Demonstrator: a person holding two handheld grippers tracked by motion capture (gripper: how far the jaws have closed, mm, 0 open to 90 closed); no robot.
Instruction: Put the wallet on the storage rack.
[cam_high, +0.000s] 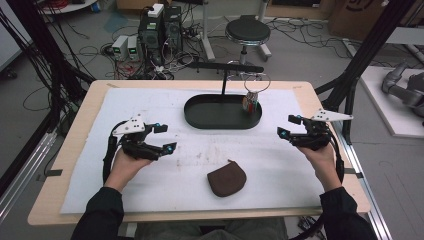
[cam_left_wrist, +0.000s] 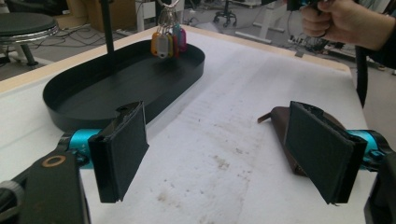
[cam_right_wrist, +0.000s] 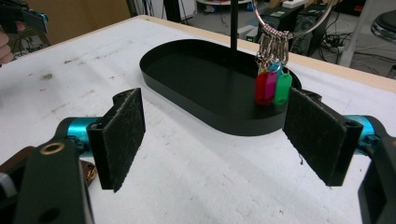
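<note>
both grippers, left (cam_high: 165, 138) and right (cam_high: 288, 126), held jaws apart, empty; approach step; brown pouch (cam_high: 227, 179) at 6 o'clock likely needed grasping next.

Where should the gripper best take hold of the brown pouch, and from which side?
Probably across the curved edge of the brown pouch, coming from above. It lies flat on the white mat, so only its domed rim gives the open left gripper something to pinch.

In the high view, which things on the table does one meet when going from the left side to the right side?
left gripper → brown pouch → key ring with coloured tags → right gripper
</note>
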